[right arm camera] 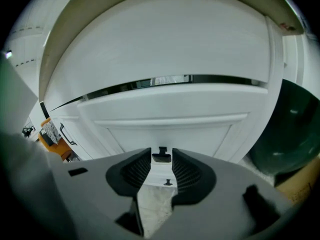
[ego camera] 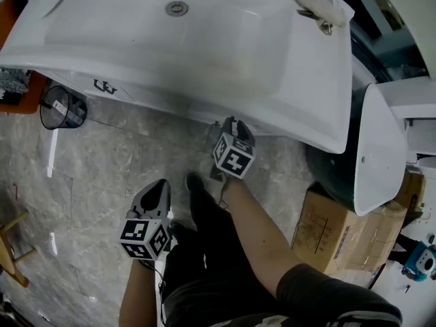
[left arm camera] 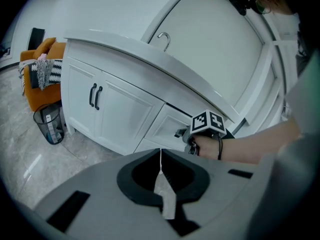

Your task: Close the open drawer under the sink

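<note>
White vanity under the sink [ego camera: 293, 125], grey stone-tile floor [ego camera: 116, 155] in front of it. Drawer [right arm camera: 165, 126] sits at the vanity's right end, directly below the counter and beside the pair of cabinet doors [left arm camera: 112, 114]. A dark slit runs between the drawer's top edge and the counter; how far the front stands out I cannot tell. Right gripper [ego camera: 231, 127] is up against the drawer front, its tip tucked under the sink's overhang in the head view. In the right gripper view its jaws stand apart, and the small black handle [right arm camera: 161, 157] sits between the tips of the ribbed pads [right arm camera: 137, 171]. The gap is only a little wider than the handle, and whether the pads touch it I cannot tell. A second small knob [right arm camera: 169, 182] on the panel below shows through the gap lower down. From the left gripper view, the right gripper [left arm camera: 186, 134] meets the drawer [left arm camera: 170, 126] at handle height, arm stretched in from the right. Left gripper [ego camera: 161, 184] hangs back over the floor, near the person's dark trouser leg [ego camera: 204, 230] and well apart from the vanity. Its jaws are pressed together with nothing between them [left arm camera: 160, 154]. Black mesh bin [ego camera: 63, 107] stands on the floor at the vanity's left end. Cardboard box [ego camera: 334, 230] lies on the floor to the right.
</note>
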`<state>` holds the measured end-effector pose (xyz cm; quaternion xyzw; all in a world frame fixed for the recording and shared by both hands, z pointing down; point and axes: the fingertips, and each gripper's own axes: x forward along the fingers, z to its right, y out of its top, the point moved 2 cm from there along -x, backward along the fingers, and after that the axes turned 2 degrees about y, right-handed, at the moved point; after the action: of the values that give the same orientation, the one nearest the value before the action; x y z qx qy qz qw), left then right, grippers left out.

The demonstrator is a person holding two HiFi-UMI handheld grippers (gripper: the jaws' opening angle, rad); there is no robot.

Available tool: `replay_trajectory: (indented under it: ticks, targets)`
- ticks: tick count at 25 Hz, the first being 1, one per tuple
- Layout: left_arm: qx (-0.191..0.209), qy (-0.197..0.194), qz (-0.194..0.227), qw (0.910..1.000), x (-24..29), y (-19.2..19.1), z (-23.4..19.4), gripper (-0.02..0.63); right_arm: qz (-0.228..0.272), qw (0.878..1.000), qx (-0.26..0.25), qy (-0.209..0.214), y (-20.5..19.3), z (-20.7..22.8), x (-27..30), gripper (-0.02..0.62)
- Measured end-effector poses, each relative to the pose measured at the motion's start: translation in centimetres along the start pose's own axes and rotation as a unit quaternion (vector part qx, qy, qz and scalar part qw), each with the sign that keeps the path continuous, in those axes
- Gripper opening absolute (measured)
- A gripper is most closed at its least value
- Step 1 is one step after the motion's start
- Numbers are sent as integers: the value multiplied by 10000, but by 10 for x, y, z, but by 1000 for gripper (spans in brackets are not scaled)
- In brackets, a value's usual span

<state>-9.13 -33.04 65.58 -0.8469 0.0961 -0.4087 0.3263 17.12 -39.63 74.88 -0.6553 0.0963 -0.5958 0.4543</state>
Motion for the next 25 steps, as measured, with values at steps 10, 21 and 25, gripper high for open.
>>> replay_trajectory:
  ticks: [10,21,25]
  targets:
    - [64,14,453,9990,-91,12,2,17,231,9995,-181,88,11,-18,-109,133]
    - [69,-269,1044,9941,-202,15,43,17,682,9940,-323,789,13,-51,-287,103]
    - [170,-436,1189,9918,-221,20,66,17,840,9914,-447,904,22,-50,-323,85]
